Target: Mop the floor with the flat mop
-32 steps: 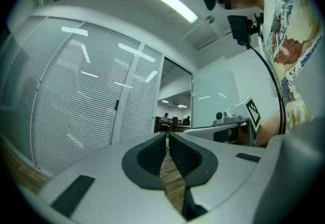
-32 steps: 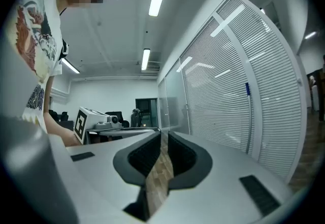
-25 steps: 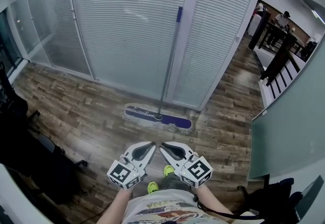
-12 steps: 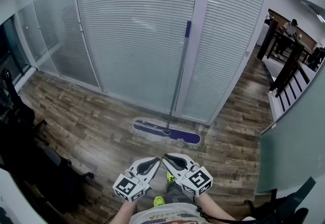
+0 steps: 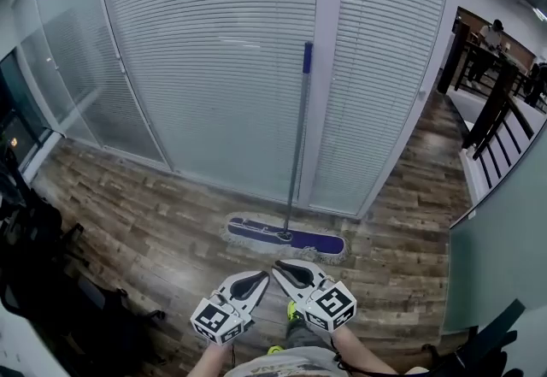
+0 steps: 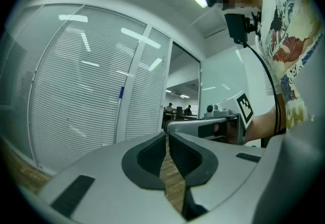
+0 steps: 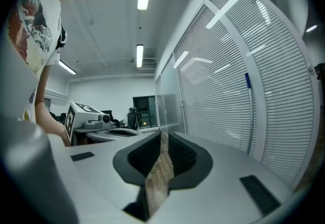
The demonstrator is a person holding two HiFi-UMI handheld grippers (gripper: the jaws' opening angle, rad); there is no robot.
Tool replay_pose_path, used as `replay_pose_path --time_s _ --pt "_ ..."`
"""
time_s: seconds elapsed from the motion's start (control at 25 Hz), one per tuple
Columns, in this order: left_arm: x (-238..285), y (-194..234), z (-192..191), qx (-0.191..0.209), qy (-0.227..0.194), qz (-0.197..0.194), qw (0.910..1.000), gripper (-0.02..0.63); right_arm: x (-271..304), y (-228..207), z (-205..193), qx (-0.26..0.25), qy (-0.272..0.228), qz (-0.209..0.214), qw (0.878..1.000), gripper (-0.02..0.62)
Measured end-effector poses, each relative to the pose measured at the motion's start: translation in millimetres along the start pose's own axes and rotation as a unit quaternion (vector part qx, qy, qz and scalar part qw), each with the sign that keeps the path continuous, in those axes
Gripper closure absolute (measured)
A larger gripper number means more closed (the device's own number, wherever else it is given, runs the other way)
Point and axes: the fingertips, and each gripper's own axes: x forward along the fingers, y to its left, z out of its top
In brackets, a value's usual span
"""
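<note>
A flat mop leans against the blind-covered glass wall. Its blue and white head (image 5: 286, 237) lies on the wood floor, and its grey handle (image 5: 297, 144) with a blue tip (image 5: 307, 57) rises along a white frame post. The same blue tip (image 6: 121, 92) (image 7: 248, 81) shows in both gripper views. My left gripper (image 5: 264, 275) and right gripper (image 5: 276, 268) hover side by side just short of the mop head, both shut and empty. Neither touches the mop.
A glass wall with white blinds (image 5: 214, 59) stands ahead. Dark chairs and bags (image 5: 51, 281) crowd the left. A frosted glass panel (image 5: 504, 247) is on the right, with a dark railing (image 5: 487, 123) and people far beyond it. My yellow-green shoes (image 5: 292, 310) show below the grippers.
The view has closed in on the glass wall and mop. Both grippers stay side by side and shut, now slightly nearer the mop head.
</note>
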Motion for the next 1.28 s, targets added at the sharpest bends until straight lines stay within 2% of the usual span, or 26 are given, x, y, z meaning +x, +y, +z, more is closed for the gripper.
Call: replay_pose_path --time_s 0.4,0.68,1.04,1.28 --pt "129 74 23 0.009 0.015 0.022 0.9996 0.581 40 -139 25 0.011 -0.003 0.029 1.000 0.543" --pt "196 119 21 0.021 0.031 0.037 0.9986 0.581 65 -214 28 0.012 0.002 0.045 0.999 0.543" --pt "251 162 33 0.034 0.037 0.022 0.9985 0.581 90 -279 42 0.018 -0.006 0.011 1.000 0.543" --pt "288 209 40 0.038 0.032 0.003 0.9987 0.581 125 -327 50 0.014 -0.003 -0.021 1.000 0.543"
